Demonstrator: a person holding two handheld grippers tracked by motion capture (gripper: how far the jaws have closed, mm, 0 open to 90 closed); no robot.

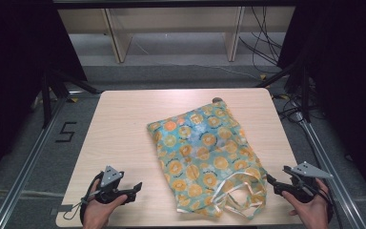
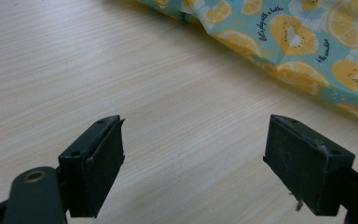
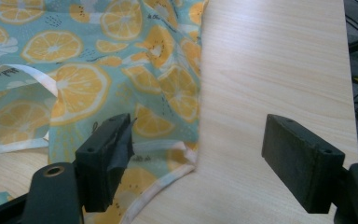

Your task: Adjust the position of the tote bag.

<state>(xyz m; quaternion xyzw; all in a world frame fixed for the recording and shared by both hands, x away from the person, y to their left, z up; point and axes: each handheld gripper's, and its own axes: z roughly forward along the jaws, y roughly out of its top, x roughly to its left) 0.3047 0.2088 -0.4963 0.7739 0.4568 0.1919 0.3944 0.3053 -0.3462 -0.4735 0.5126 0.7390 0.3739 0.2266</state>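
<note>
Crumpled lemon-print cloth bag [image 1: 205,157], smooth woodgrain table [image 1: 124,124]

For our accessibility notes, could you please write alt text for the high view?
A fabric bag printed with orange slices lies flat on a pale wooden table, its handles at the near edge. A person's hands hold the left gripper and right gripper open, one either side of it.

You see: pale wood worktop [image 1: 124,124] mid-frame | black cables [image 1: 262,33] upper right | "5" floor mark [image 1: 66,132] at left
</note>
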